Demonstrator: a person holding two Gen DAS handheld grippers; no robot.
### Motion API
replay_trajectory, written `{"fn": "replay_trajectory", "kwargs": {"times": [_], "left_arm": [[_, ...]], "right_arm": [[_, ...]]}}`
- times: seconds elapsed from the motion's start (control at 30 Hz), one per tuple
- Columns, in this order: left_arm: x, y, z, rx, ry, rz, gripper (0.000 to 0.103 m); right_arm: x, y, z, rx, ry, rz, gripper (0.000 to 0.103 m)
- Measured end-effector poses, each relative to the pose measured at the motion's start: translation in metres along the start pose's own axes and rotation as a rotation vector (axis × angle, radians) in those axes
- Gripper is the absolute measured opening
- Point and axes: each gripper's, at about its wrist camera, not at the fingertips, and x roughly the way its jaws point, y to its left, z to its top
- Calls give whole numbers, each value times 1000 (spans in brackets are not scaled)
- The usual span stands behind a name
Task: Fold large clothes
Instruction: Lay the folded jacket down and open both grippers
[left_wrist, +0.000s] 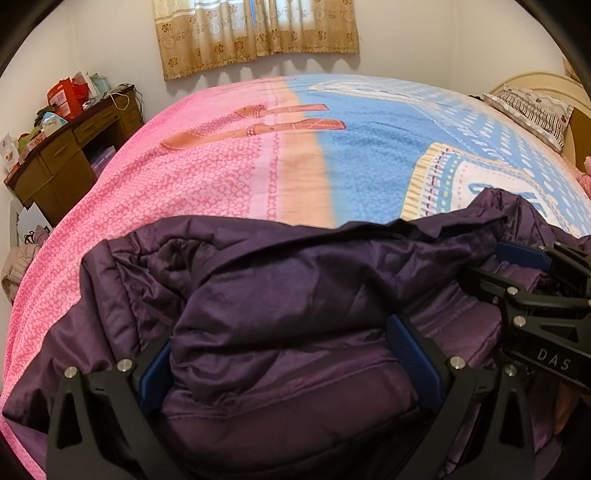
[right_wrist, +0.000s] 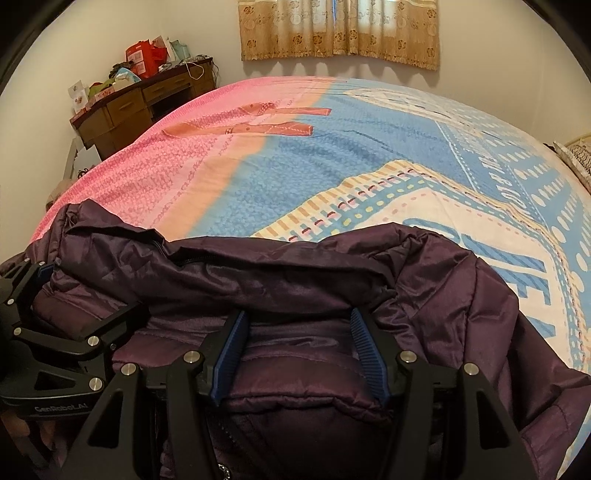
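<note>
In the left wrist view, the purple jacket (left_wrist: 280, 317) is lying bunched at the near edge of the bed (left_wrist: 221, 177), well apart from the desk (left_wrist: 70, 147) against the far wall. The left gripper (left_wrist: 291, 354) is standing wide with a thick padded fold filling the space between its blue pads, apparently clamping it. The right gripper (left_wrist: 517, 266) is reaching in from the jacket's right side.

In the right wrist view, the right gripper (right_wrist: 299, 350) is straddling a narrower ridge of the jacket (right_wrist: 332, 277), pads at its sides. The slick fabric is likely to slip out if either hand lifts unevenly, undoing the fold.
</note>
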Motion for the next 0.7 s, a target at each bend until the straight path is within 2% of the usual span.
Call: {"fn": "replay_trajectory", "kwargs": {"times": [0.7], "left_arm": [[5,1,3,-7,11,-6,103]], "right_arm": [[2,4,1,-17,3,-26,60]]}}
